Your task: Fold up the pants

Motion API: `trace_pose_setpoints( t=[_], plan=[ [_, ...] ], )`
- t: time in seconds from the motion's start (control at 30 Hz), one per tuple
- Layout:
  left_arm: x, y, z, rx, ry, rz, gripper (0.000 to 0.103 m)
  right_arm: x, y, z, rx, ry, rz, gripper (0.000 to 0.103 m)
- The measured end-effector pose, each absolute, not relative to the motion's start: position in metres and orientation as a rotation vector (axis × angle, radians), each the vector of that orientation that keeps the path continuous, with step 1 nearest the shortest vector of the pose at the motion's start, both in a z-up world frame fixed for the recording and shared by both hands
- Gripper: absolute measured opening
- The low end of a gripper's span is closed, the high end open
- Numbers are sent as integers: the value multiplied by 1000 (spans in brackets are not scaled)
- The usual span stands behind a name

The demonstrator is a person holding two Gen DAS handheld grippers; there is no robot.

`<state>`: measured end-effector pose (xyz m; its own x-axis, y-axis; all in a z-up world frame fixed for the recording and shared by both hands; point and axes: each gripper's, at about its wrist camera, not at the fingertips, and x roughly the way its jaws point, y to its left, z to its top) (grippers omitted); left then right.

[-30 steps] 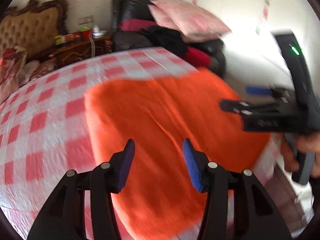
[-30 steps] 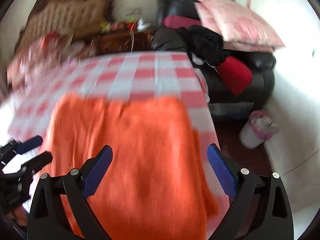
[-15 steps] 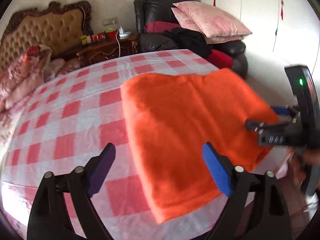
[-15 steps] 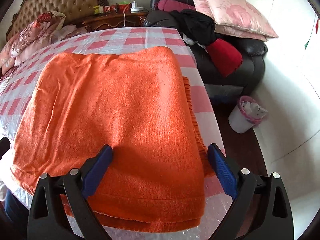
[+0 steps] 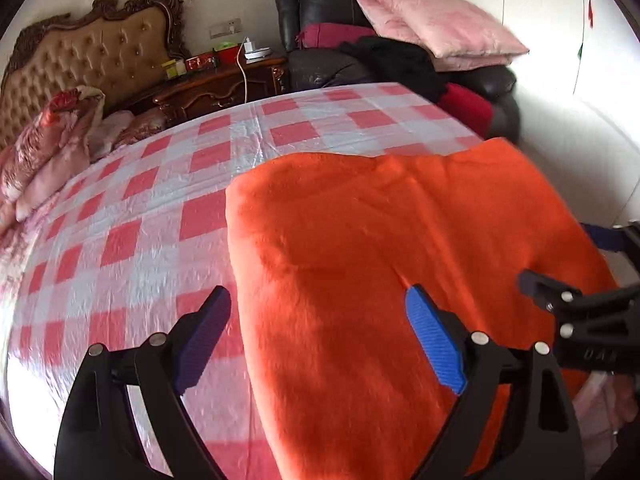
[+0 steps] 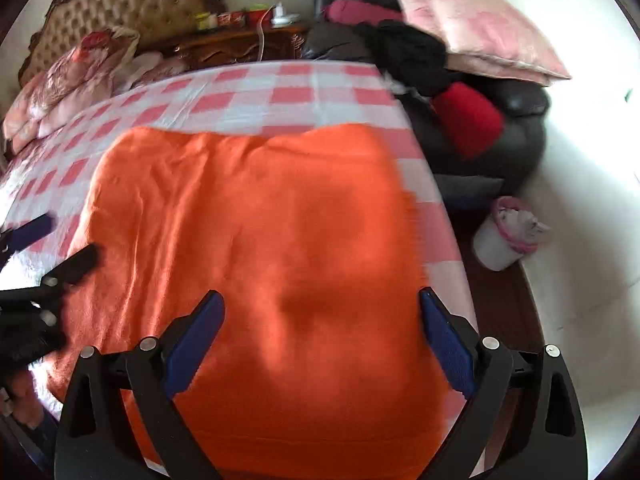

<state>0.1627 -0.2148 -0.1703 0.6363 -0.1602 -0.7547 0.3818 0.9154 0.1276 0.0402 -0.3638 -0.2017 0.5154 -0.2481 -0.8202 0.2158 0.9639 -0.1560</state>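
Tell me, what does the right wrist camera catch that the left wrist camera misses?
Only the right wrist view shows the white bin with a pink liner on the floor beside the bed. Only the left wrist view shows the wall socket above the nightstand clearly. Both show the orange pants on the checked bedsheet, the pink pillow and the headboard.

Before you, a bed [image 5: 168,184] dressed in a red-and-white checked sheet [image 5: 132,240] fills the room, its tufted headboard [image 5: 92,60] at the far end. Orange pants [image 5: 380,260], folded into a broad rectangle, lie flat on the sheet at the near corner, reaching the bed's edge. Rumpled pink floral bedding [image 5: 44,148] is heaped against the headboard.
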Motion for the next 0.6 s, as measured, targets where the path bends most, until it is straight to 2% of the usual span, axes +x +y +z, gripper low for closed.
trace_pose_setpoints(
  t=[0.1, 0.3, 0.37, 0.6],
  plan=[
    [184, -205, -167, 211, 842, -185, 89, 39, -380, -194, 63, 983, -335, 92],
    [202, -219, -162, 289, 825, -201, 91, 43, -377, -187, 23, 968, -338, 92],
    [207, -206, -161, 208, 861, -185, 91, 41, -377, -185, 27, 961, -341, 92],
    [160, -187, -149, 162, 883, -289, 91, 26, -377, -173, 48, 957, -356, 92]
  ],
)
